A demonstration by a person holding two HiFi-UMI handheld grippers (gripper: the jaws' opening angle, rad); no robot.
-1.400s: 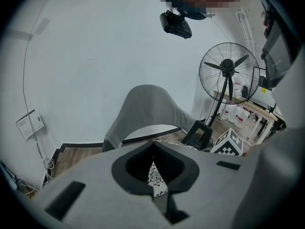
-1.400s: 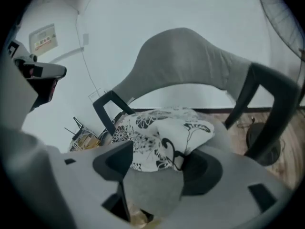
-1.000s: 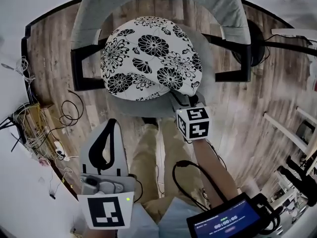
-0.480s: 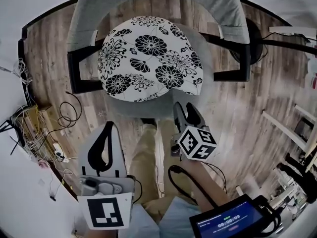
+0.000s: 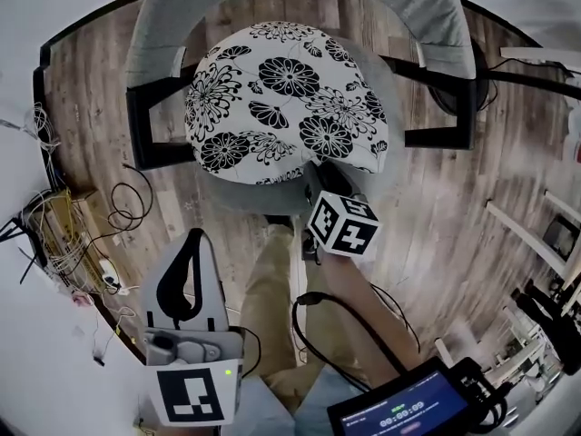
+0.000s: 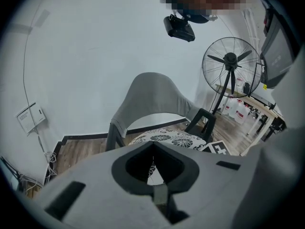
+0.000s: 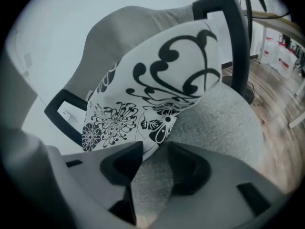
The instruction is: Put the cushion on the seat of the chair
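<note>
A white cushion (image 5: pixel 281 103) with black flowers lies on the seat of the grey chair (image 5: pixel 172 25), which has black arms. My right gripper (image 5: pixel 331 189) points at the cushion's front right edge. In the right gripper view its jaws are closing: the cushion's (image 7: pixel 162 80) lower corner reaches into the gap at the tips of the right gripper (image 7: pixel 153 147), with bare grey seat (image 7: pixel 224 123) showing between them and no pad pressing. My left gripper (image 5: pixel 194 236) hangs back at the lower left, shut and empty. Past the left gripper (image 6: pixel 152 143) I see the chair (image 6: pixel 152 92) and cushion (image 6: pixel 167 138).
Loose cables (image 5: pixel 54 234) lie on the wooden floor at the left wall. A standing fan (image 6: pixel 231 63) and a table with bottles (image 6: pixel 252 106) are to the chair's right. The person's legs (image 5: pixel 272 280) and a tablet (image 5: pixel 408 407) fill the bottom of the head view.
The right gripper left the cushion's front edge, drew back, then rolled and returned to that edge. The cushion settled flatter on the seat. The left gripper barely moved.
</note>
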